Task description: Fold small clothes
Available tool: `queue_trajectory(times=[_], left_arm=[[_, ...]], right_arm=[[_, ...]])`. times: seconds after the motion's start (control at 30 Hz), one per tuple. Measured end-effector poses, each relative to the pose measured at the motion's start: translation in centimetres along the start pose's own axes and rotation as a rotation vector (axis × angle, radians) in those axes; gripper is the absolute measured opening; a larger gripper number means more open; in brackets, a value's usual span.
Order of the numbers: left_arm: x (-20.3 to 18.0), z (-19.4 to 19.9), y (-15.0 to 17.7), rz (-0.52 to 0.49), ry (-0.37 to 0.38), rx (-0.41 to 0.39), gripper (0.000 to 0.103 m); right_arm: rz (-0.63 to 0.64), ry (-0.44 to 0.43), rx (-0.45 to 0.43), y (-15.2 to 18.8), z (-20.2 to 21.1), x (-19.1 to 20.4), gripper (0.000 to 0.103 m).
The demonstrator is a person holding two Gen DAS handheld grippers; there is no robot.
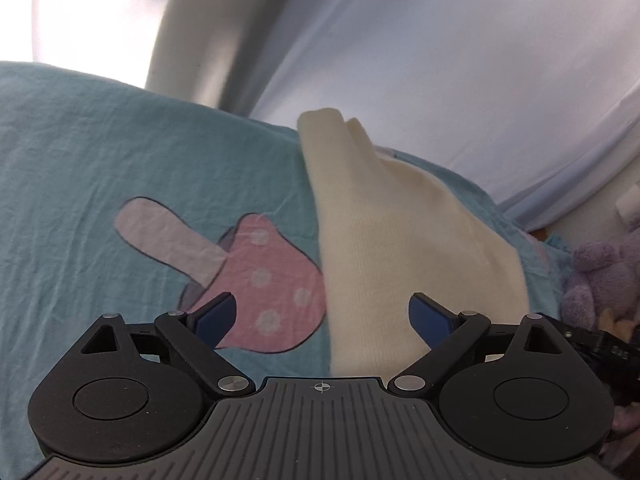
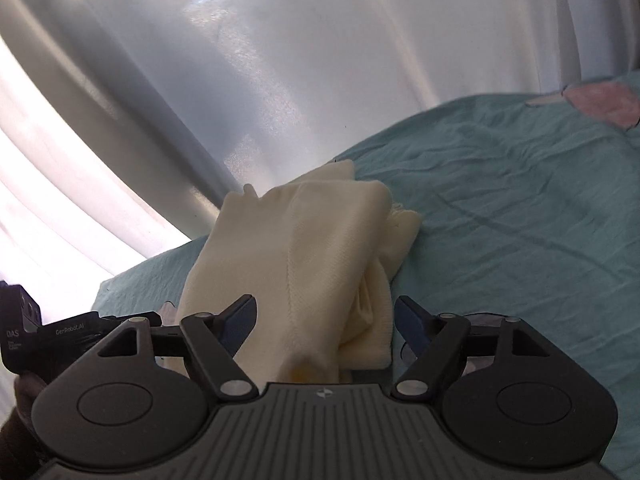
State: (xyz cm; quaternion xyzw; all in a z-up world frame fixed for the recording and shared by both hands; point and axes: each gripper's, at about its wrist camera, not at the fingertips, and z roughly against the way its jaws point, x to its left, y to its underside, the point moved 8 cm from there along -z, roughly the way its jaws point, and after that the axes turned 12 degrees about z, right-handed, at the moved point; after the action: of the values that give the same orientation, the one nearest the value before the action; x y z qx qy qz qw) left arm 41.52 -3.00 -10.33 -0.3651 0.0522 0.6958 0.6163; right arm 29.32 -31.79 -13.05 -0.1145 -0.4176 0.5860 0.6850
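A cream knit garment lies folded on a teal bedsheet with a pink mushroom print. My left gripper is open, its blue-padded fingers spread just above the garment's near end and holding nothing. In the right wrist view the same garment lies folded in layers straight ahead. My right gripper is open with the garment's near edge between its spread fingers, not clamped. The left gripper's body shows at that view's left edge.
White curtains hang behind the bed. A purple plush toy sits at the bed's right side. The teal sheet stretches to the right of the garment.
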Motion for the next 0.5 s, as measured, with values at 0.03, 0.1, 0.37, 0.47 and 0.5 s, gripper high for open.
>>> queue_trajectory(times=[0.03, 0.1, 0.37, 0.47, 0.5], left_arm=[[-0.1, -0.6, -0.1, 0.015, 0.028, 0.023, 0.096], [-0.3, -1.8, 0.0, 0.033, 0.069, 0.062, 0.093], [-1.3, -4.2, -0.3, 0.035, 0.185, 0.075, 0.091], [-1.6, -4.3, -0.3, 0.010, 0.197, 0.082, 0.091], [-1.7, -4.4, -0.2, 0.001, 0.207, 0.085, 0.091]], right_arm=[[-0.033, -0.016, 0.009, -0.1, -0.7, -0.7, 0.076], [-0.085, -0.050, 0.021, -0.2, -2.0, -1.6, 0.076], [-0.167, -0.118, 0.018, -1.1, -4.6, -2.5, 0.076], [-0.147, -0.102, 0.012, -1.2, -4.1, -2.8, 0.076], [-0.153, -0.110, 0.019, -1.0, -4.2, -3.1, 0.076]])
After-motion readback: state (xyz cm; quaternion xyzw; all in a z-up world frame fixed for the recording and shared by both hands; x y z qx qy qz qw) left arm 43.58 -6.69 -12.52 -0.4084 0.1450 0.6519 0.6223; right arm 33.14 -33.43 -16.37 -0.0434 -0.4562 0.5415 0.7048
